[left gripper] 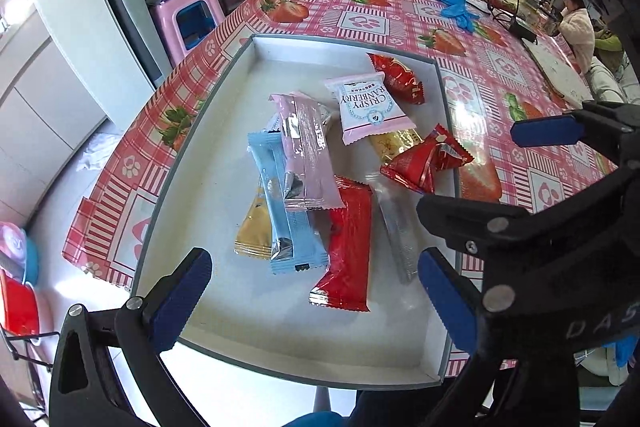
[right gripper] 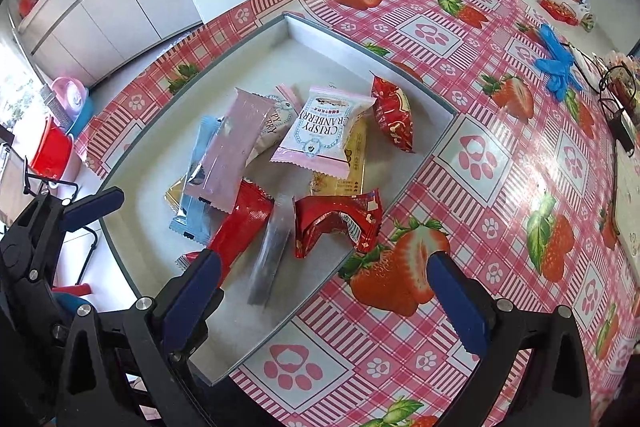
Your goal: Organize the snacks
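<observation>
I see the snack packets heaped in the middle of the shallow white tray [left gripper: 434,67] on the strawberry tablecloth [right gripper: 500,155], the pink cranberry packet [left gripper: 370,105] uppermost. My left gripper [left gripper: 316,301] and right gripper [right gripper: 324,301] hover at the tray's near edge, jaws apart and empty.

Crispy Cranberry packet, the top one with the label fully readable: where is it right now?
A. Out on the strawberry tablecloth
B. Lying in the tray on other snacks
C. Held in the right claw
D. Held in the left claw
B. The Crispy Cranberry packet lies inside the tray, overlapping a gold packet; both claws are open and empty.
</observation>
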